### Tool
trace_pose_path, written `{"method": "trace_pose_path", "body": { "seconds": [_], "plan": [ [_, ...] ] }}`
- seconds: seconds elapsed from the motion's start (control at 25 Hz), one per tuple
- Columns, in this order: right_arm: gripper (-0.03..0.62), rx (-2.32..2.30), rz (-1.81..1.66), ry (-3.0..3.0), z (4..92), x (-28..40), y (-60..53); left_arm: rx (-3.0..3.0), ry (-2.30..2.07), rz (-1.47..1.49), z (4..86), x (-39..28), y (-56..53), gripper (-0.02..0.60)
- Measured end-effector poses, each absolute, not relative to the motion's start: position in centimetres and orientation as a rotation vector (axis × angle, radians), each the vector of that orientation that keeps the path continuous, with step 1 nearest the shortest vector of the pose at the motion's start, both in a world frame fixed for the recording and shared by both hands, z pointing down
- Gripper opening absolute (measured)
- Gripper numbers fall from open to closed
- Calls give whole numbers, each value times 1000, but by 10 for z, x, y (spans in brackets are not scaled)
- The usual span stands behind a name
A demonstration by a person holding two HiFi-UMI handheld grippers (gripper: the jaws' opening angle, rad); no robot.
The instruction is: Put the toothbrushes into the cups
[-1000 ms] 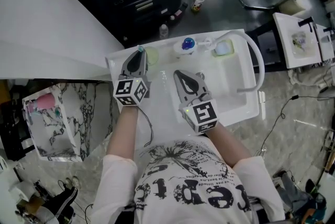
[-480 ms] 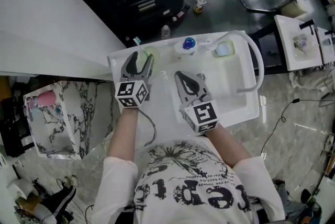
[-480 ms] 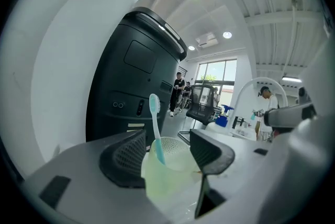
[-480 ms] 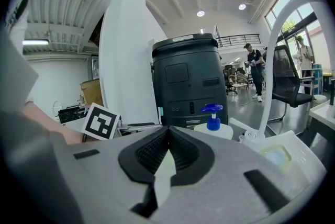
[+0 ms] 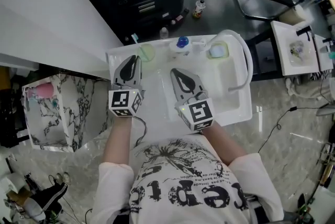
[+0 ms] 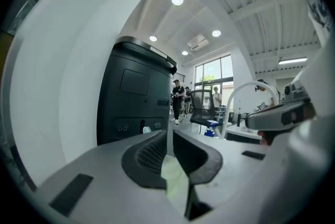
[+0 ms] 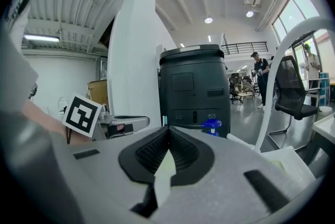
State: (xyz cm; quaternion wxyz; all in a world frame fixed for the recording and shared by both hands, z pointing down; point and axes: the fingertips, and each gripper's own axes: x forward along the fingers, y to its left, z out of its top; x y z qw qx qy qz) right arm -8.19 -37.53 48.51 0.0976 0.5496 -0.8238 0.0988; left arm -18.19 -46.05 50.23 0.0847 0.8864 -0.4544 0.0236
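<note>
Probably light, stiff, slippery (pinch mid-handle), the teal-headed plastic toothbrush (image 5: 135, 38) stands just beyond the left hand-held gripper (image 5: 134, 59), whose empty jaws have just closed to a slit.

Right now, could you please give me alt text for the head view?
A person holds two grippers above a white sink: the left gripper, empty, its jaws having just closed to a narrow gap, near a green cup holding a toothbrush; the right gripper shut, empty.
</note>
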Motion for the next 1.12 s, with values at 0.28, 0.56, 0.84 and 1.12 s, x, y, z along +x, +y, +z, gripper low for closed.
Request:
{"method": "trace_pose_path", "body": {
  "seconds": [0.28,0.56,0.84,1.12],
  "plan": [
    [-8,1640,189,-2510,451,-74,-365,2762,-1387,7,442,-167,-428,22],
    [-8,1619,48,-2563,419,-67,-346,2773,-1463,20,402,-165,-387,14],
    [-8,1644,-7,-2566,406,-60,-333,2749,-1485,-14,386,-180,-348,11],
    [-9,1637,-56,-2590,399,-56,-330,2772,-1480,4,381,-180,-333,11]
  ]
}}
